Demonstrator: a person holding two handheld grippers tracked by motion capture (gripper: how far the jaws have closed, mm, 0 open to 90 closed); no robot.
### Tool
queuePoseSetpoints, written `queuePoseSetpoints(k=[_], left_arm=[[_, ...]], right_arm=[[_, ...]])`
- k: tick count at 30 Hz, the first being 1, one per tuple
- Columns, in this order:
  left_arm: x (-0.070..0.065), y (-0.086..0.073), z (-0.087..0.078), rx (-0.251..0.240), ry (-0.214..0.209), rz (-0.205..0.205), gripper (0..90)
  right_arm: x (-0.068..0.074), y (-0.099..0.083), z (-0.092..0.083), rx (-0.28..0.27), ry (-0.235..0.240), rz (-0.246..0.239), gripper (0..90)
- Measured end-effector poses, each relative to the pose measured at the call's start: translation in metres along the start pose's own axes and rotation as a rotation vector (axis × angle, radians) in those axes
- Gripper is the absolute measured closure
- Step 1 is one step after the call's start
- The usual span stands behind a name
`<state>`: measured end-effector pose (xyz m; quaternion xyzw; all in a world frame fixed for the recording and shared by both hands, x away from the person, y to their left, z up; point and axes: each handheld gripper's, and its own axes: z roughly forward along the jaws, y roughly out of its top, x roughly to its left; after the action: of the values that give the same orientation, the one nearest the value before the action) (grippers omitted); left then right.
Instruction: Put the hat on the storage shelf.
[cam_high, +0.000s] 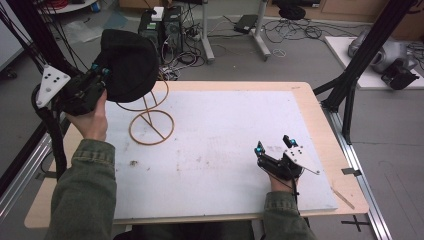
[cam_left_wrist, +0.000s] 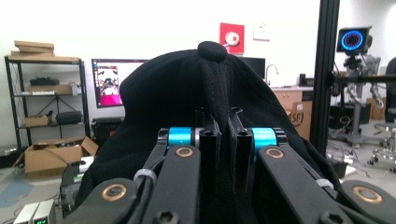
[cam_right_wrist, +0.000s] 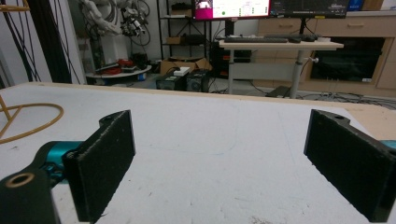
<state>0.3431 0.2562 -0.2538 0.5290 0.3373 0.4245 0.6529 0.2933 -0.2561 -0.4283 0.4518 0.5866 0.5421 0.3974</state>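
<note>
Black fabric, far left: the cap you hold hangs in the air above the table's left rear corner, crown button uppermost in the left gripper view.
Left gripper: your jaws are pinched nearly together on a fold of the cap, so it hangs free of the stand rather than resting on it.
Wire stand: tan, with a round base flat on the white mat, just below and right of the cap; its upper loop sits close under the cap's edge, but you cannot tell from here whether they touch.
Likely purpose: the cap looks held over the stand for hanging or lifting off; which of the two is not evident.
Table: wood edge, white mat, middle bare.
Right gripper: your jaws stand wide apart and empty, resting low at the mat's right front, well apart from the stand, seemingly parked out of the way.
</note>
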Motion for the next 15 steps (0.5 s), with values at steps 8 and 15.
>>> queuePoseSetpoints(k=[8,15], left_arm=[[-0.001,-0.006,0.008,0.033,-0.038,-0.017,85.7],[-0.009,-0.013,0.014,0.094,-0.074,0.011,85.7]], right_arm=[[0.000,0.000,0.001,0.002,0.000,0.004,7.9],[0.001,0.000,0.001,0.002,0.006,0.005,7.9]])
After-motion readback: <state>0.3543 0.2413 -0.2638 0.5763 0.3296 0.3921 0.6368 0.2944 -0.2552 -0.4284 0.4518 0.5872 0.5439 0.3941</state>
